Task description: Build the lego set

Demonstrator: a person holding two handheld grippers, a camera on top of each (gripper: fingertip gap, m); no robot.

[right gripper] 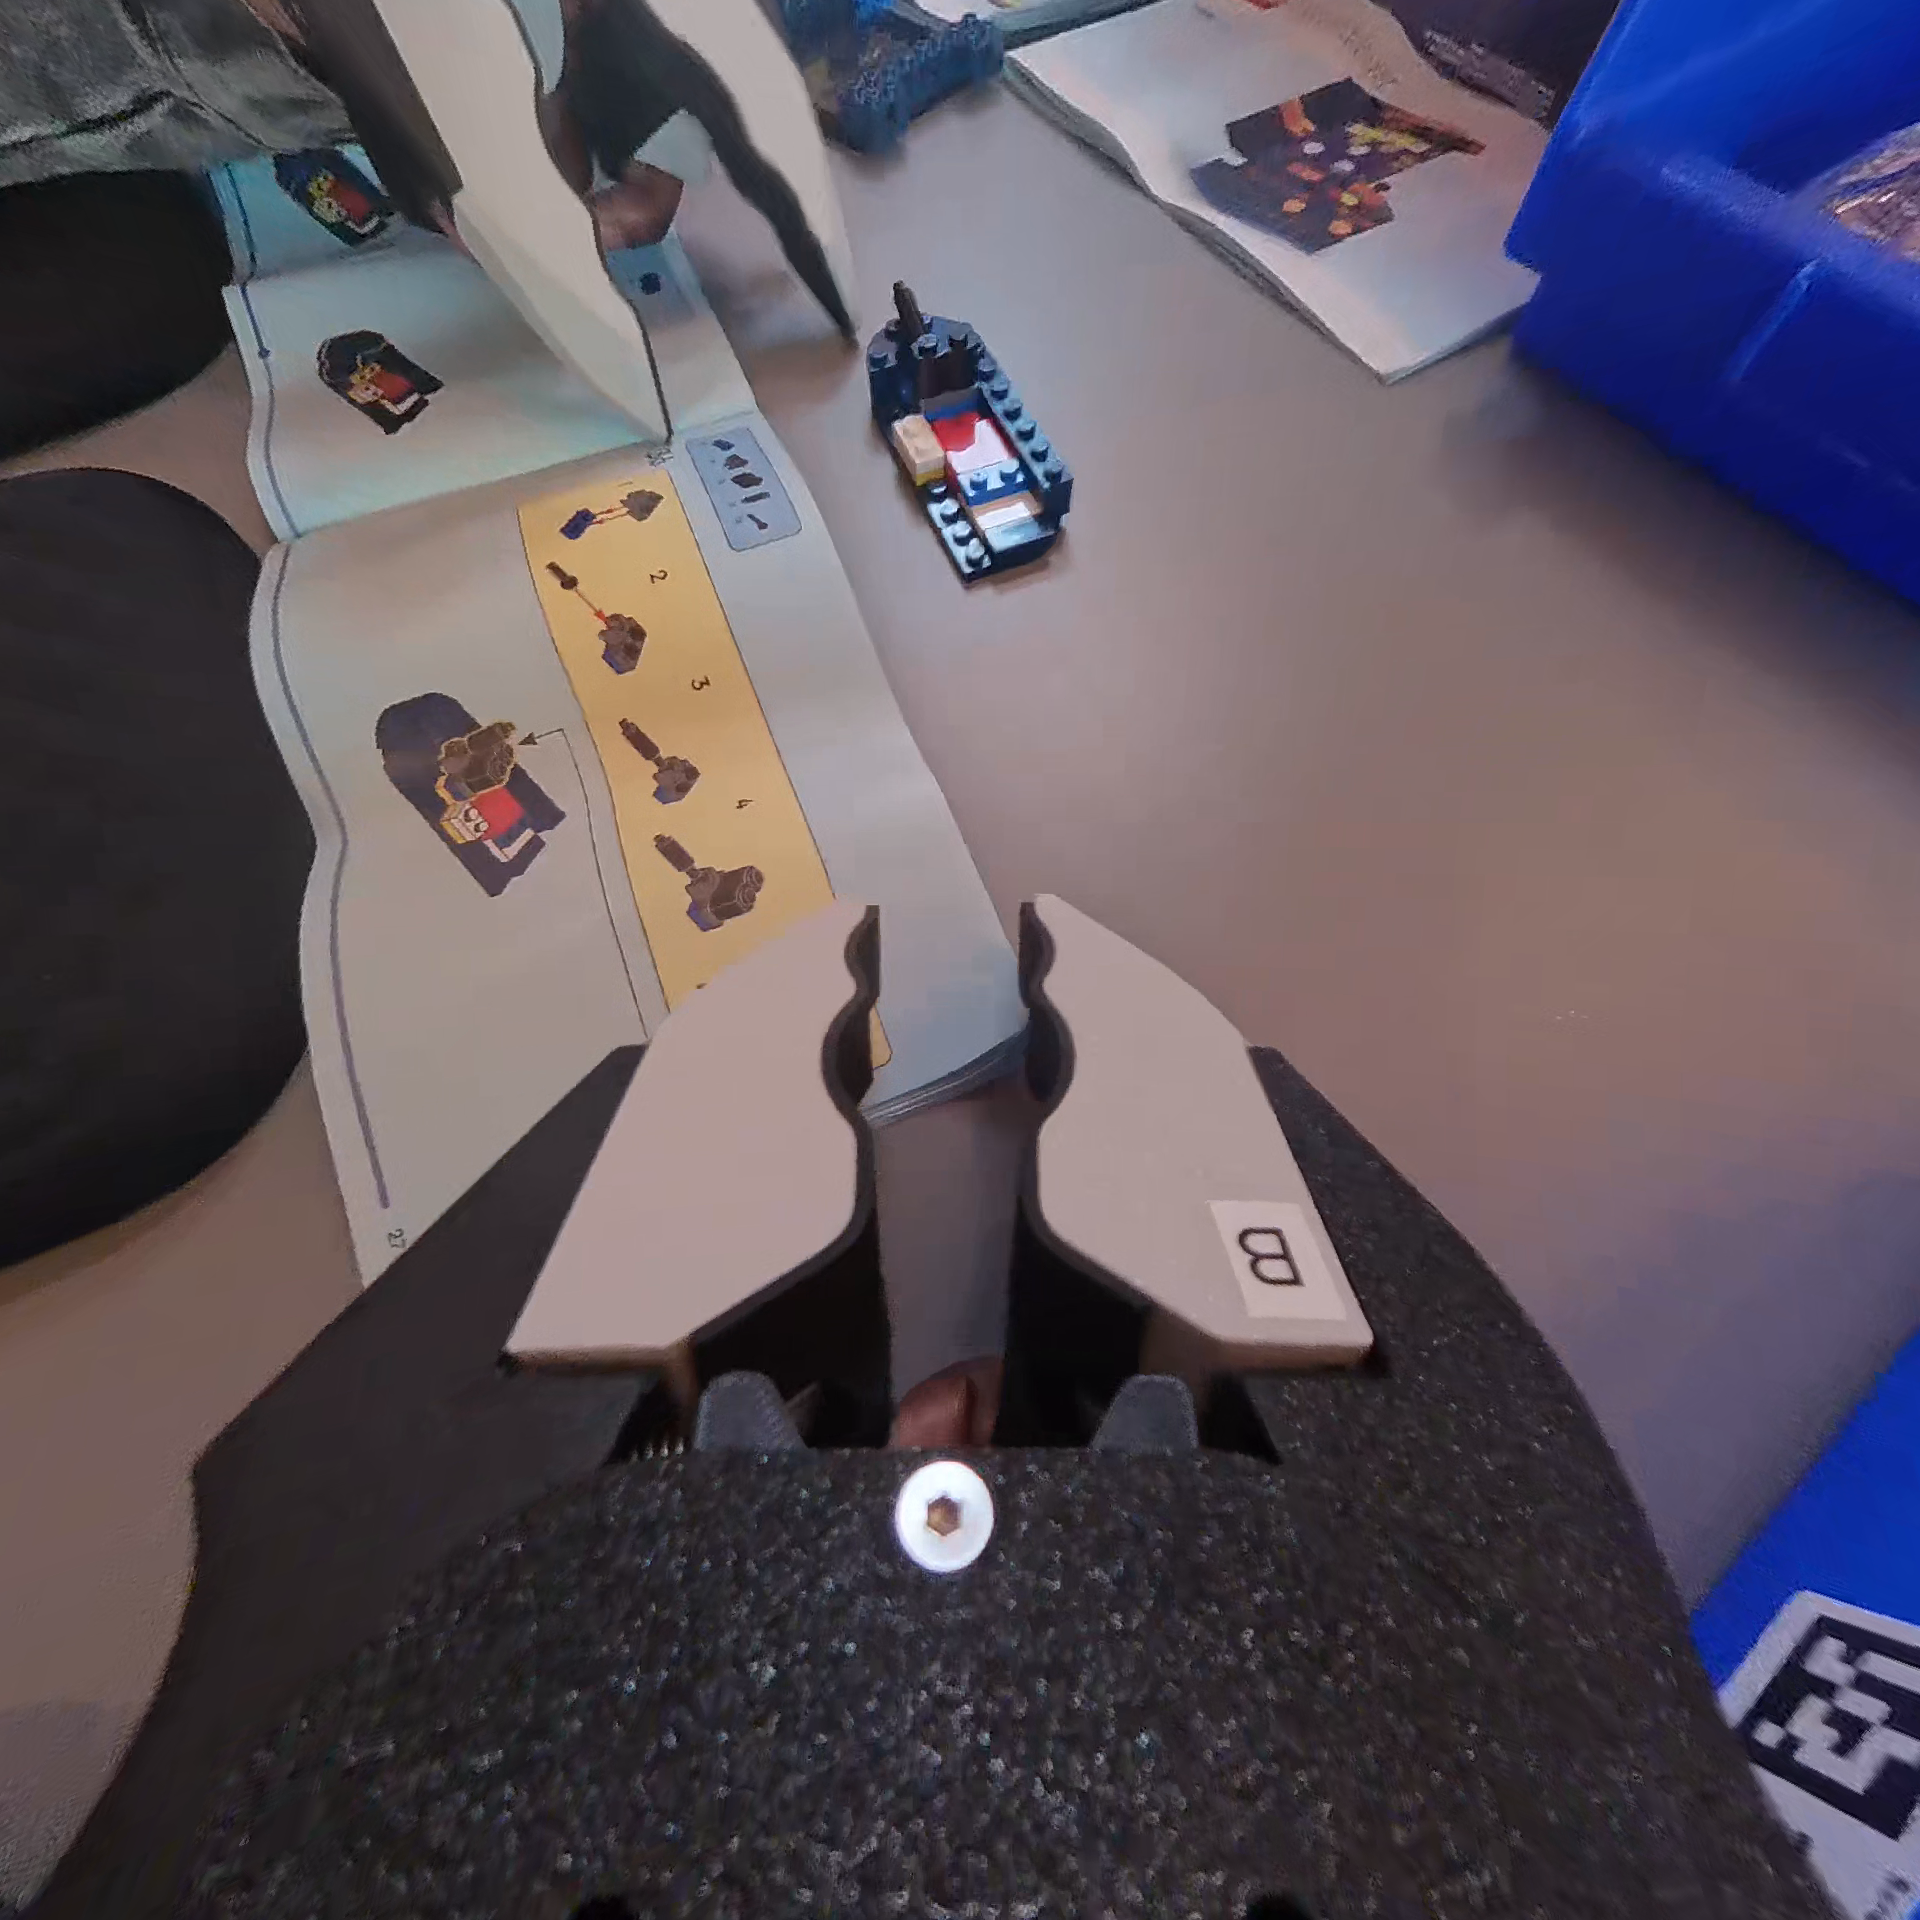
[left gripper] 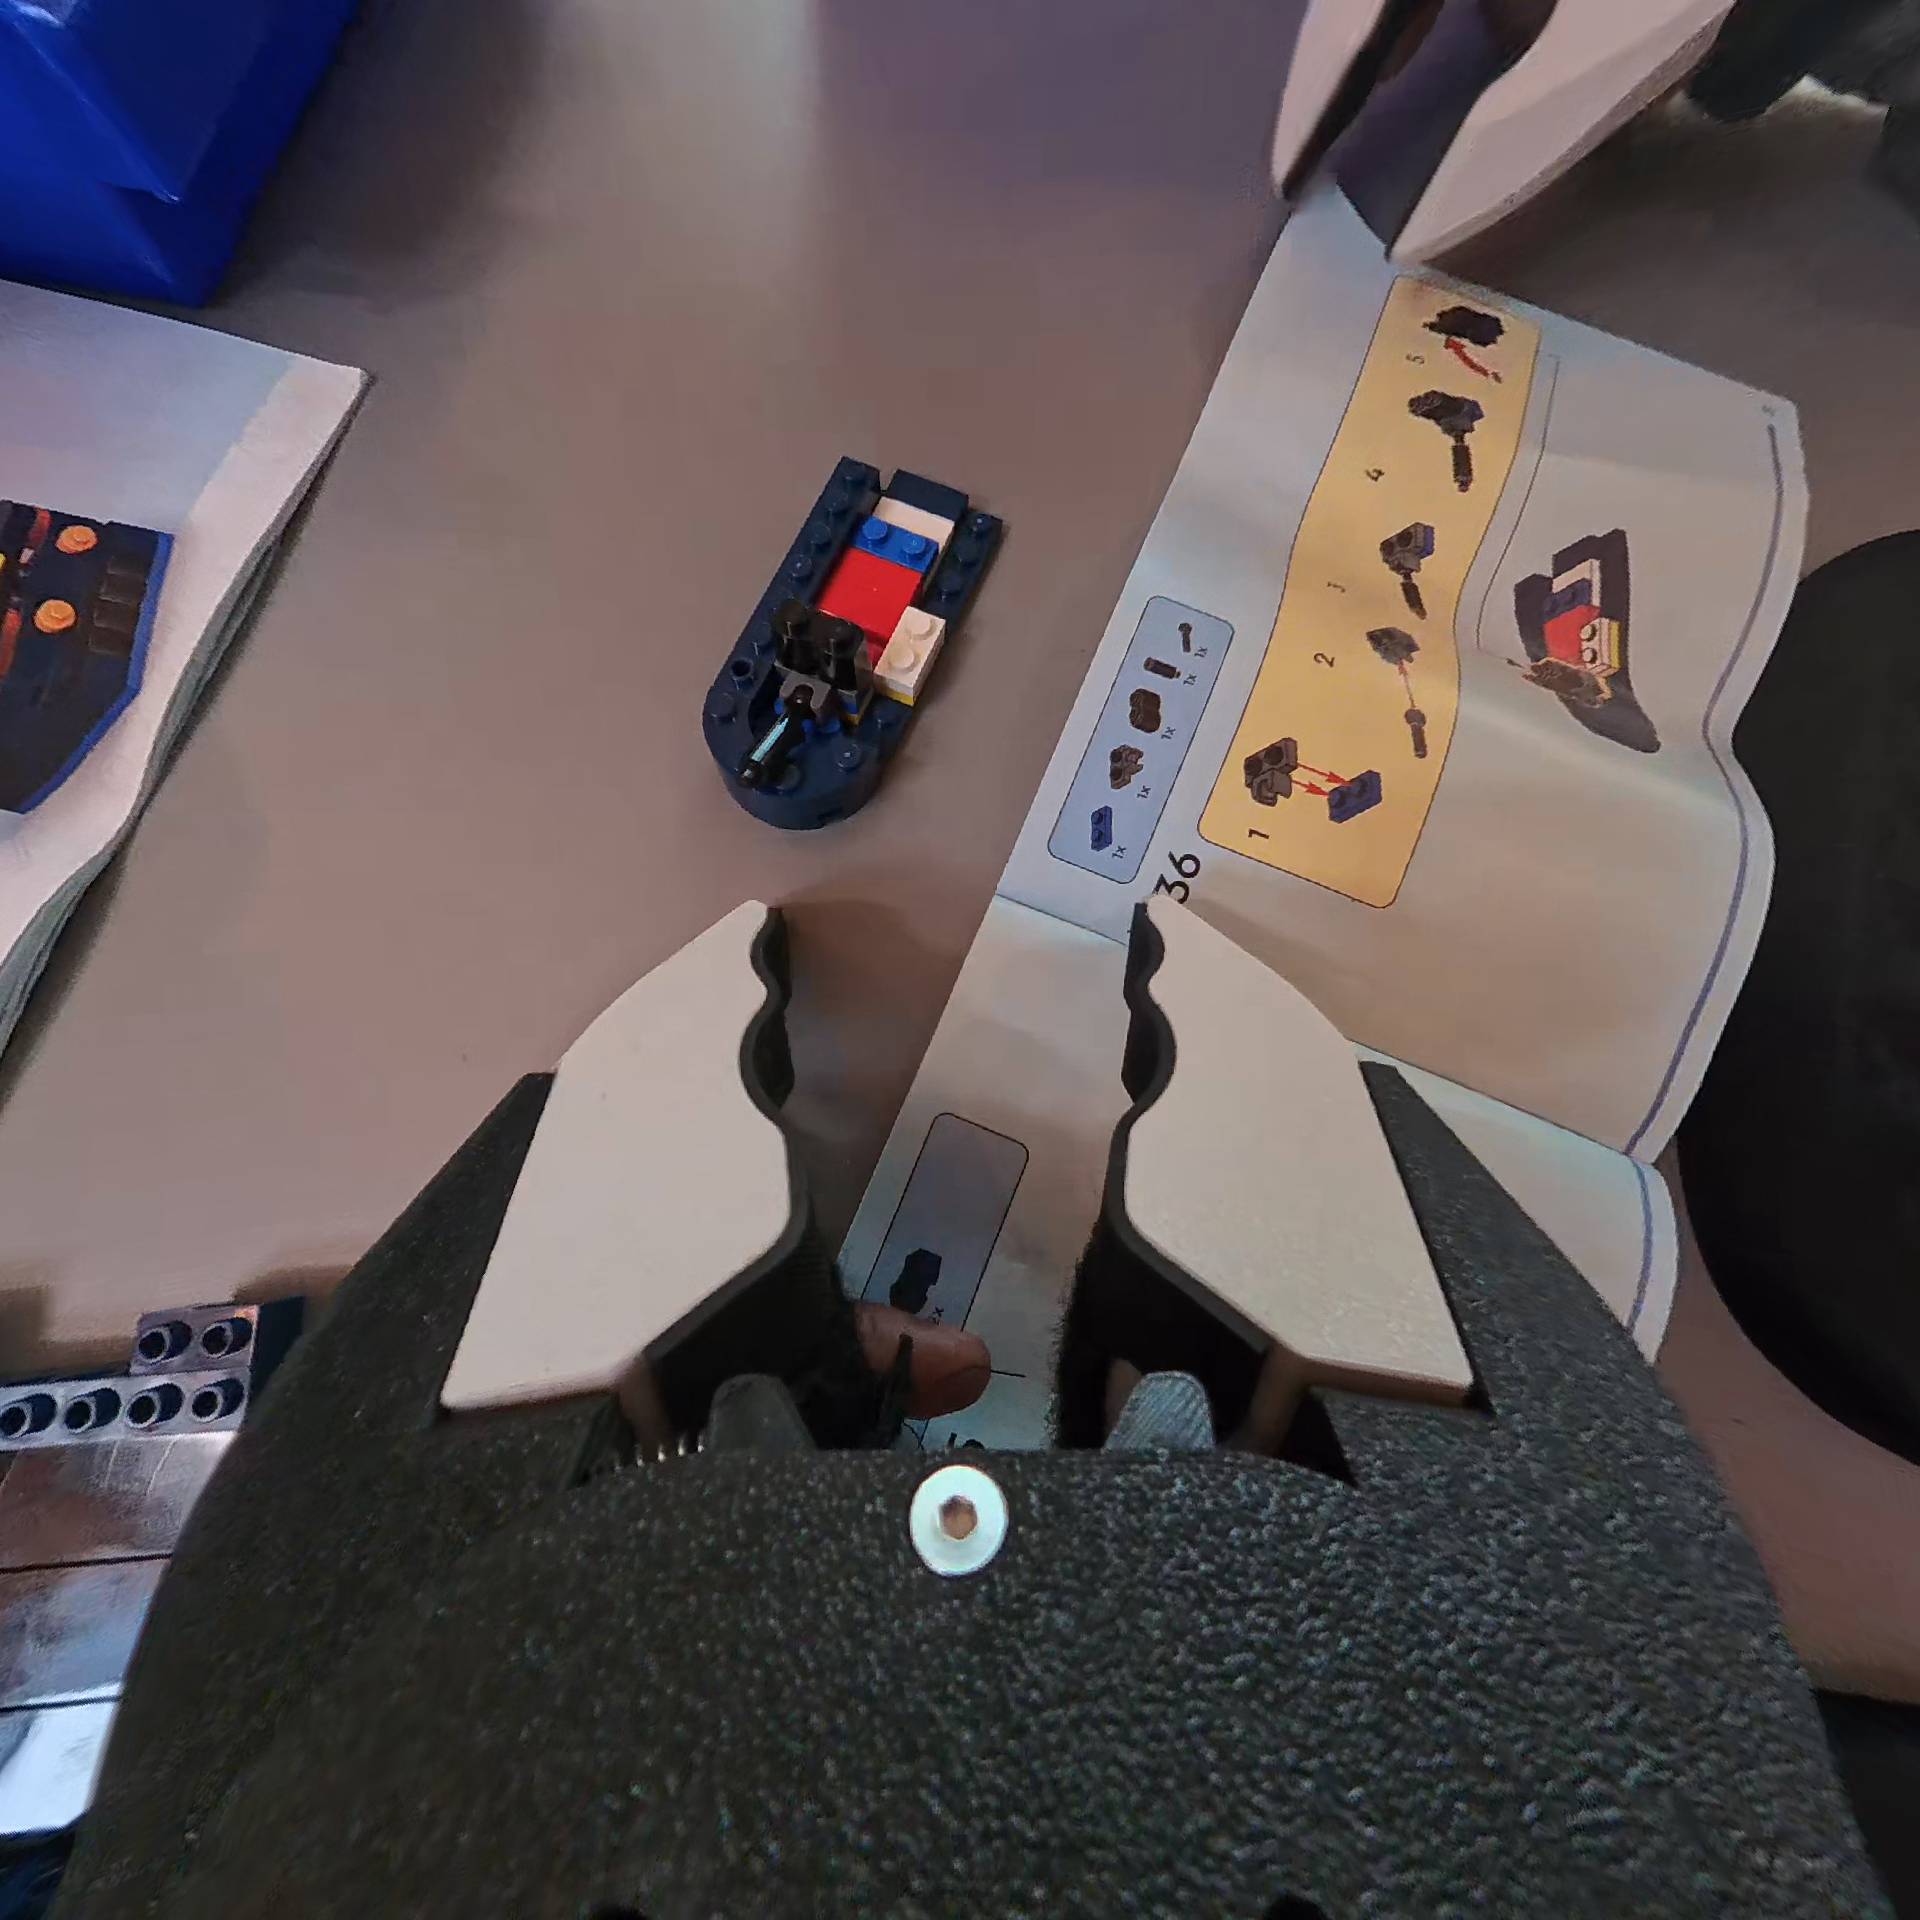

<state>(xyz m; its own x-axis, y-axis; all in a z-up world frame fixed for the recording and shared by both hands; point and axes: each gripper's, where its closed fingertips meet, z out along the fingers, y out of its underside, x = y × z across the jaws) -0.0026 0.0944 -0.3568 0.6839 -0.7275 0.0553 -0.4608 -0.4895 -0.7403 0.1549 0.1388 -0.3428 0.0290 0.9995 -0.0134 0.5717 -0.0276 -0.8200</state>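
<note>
A small brick boat [left gripper: 852,644] stands on the grey table, with a dark blue hull, red, blue and white bricks and a black piece at its rounded end. It also shows in the right wrist view [right gripper: 971,457]. My left gripper [left gripper: 956,914] is open and empty, a short way before the boat's rounded end, with its right finger over the edge of an open instruction booklet [left gripper: 1455,675]. My right gripper [right gripper: 951,914] is open and empty over the near corner of that booklet [right gripper: 520,727]. Each gripper shows in the other's view: the right [left gripper: 1345,223], the left [right gripper: 753,379].
A second booklet [left gripper: 135,582] lies left of the boat, also seen in the right wrist view [right gripper: 1299,197]. A blue bin [right gripper: 1714,260] stands beyond it. A black round object [right gripper: 104,831] lies beside the open booklet. Grey studded bricks [left gripper: 156,1382] lie near my left gripper. Tip to tip, the grippers are about 15 cm apart. My left tips are roughly 5 cm from the small brick boat [left gripper: 852,644]. My right wrist view [right gripper: 933,380] looks at it from another angle.
</note>
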